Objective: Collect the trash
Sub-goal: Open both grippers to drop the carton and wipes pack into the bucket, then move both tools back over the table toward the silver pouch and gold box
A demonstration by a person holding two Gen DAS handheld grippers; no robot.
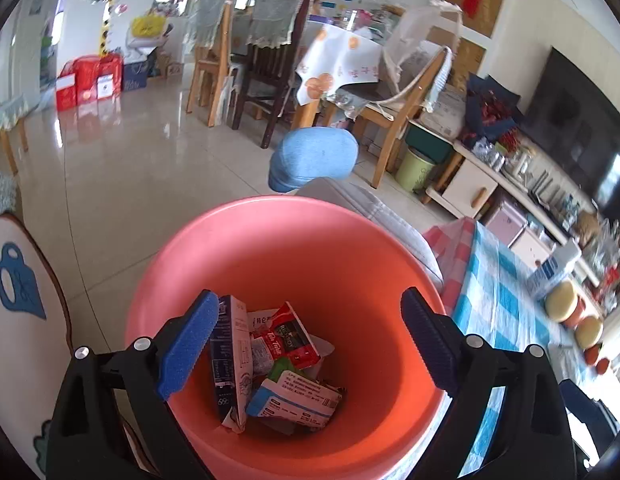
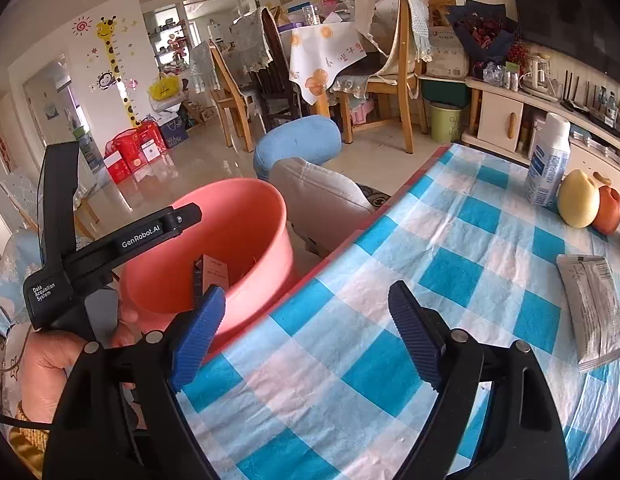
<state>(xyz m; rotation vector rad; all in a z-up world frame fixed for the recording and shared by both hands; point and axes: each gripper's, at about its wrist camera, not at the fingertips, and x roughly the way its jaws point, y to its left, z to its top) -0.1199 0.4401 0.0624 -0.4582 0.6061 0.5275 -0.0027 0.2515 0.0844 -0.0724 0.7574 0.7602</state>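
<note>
A pink bin [image 1: 349, 240] stands by the table's left edge; it also shows in the right wrist view [image 2: 246, 216]. Inside lie several cartons and wrappers [image 1: 278, 364]. My left gripper [image 1: 310, 340] hangs open and empty right above the bin's mouth; its body shows in the right wrist view [image 2: 110, 248]. My right gripper [image 2: 306, 332] is open and empty over the blue-checked tablecloth [image 2: 449, 272] near the table's left edge. A grey foil packet [image 2: 593, 308] lies flat on the cloth at the right.
A white bottle [image 2: 547, 160], a yellow pear [image 2: 577, 200] and a red fruit [image 2: 607, 210] stand at the table's far right. A grey and blue padded chair [image 2: 310, 184] sits behind the bin. Dining chairs and a table fill the room's back.
</note>
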